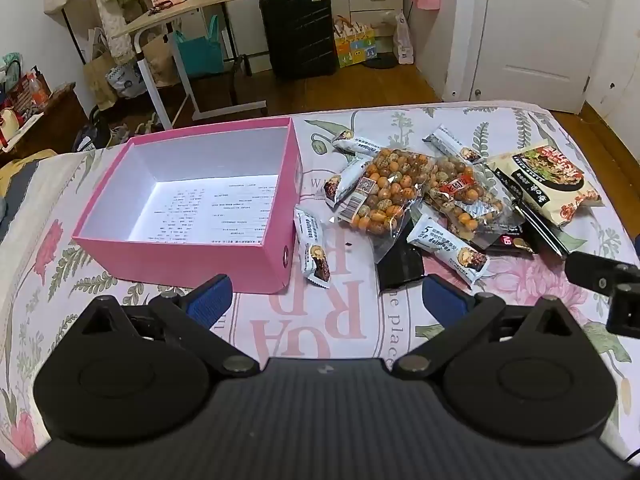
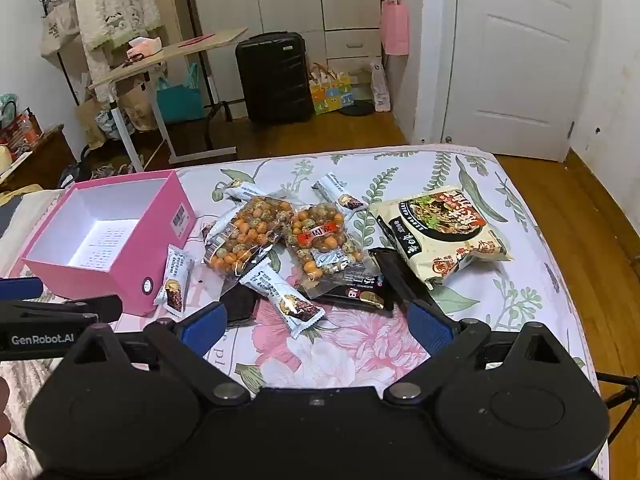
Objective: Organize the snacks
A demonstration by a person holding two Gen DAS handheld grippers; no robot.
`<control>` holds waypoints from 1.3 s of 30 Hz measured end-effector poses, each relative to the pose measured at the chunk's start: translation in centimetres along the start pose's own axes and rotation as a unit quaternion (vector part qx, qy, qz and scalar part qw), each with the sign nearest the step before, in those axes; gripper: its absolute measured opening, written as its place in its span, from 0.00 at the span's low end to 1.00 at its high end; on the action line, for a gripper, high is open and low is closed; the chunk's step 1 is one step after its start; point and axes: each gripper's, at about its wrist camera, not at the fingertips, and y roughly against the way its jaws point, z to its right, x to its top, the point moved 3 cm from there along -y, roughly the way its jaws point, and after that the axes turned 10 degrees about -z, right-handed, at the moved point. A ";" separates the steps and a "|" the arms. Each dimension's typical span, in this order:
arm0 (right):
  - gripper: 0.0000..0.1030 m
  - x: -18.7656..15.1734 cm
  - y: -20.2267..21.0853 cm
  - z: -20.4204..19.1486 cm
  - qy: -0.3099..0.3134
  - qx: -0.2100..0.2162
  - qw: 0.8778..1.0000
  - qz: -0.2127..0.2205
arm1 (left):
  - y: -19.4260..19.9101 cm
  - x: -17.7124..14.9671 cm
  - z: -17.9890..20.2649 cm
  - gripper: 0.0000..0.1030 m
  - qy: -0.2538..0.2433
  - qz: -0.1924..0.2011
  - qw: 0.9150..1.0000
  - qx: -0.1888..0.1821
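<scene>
An open, empty pink box (image 1: 192, 258) (image 2: 116, 276) stands on the floral bedsheet at the left. Right of it lies a pile of snacks: two clear bags of coated peanuts (image 1: 384, 192) (image 2: 248, 236), several white snack bars (image 1: 314, 248) (image 2: 284, 296), a noodle packet (image 1: 548, 182) (image 2: 444, 236) and dark flat packets (image 1: 400, 266) (image 2: 360, 294). My left gripper (image 1: 326, 300) is open and empty, hovering near the box's front corner. My right gripper (image 2: 316, 326) is open and empty, just before the nearest bar. Each gripper shows at the edge of the other's view.
The bed's far edge (image 1: 400, 108) drops to a wooden floor. Beyond stand a black suitcase (image 1: 298, 30), a tilted side table (image 1: 192, 4), bags and a white door (image 2: 516, 52). The bed's right edge (image 2: 568, 264) is close to the noodle packet.
</scene>
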 end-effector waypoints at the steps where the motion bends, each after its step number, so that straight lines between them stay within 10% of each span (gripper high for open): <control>1: 0.96 0.0 0.0 0.0 0.000 -0.002 1.000 -0.001 | 0.0 0.0 0.0 1.00 0.001 0.000 1.000 -0.001; 39: 0.96 -0.7 0.0 0.3 0.010 -0.004 1.000 0.009 | 0.5 -0.3 -0.3 0.98 0.003 0.013 1.000 -0.011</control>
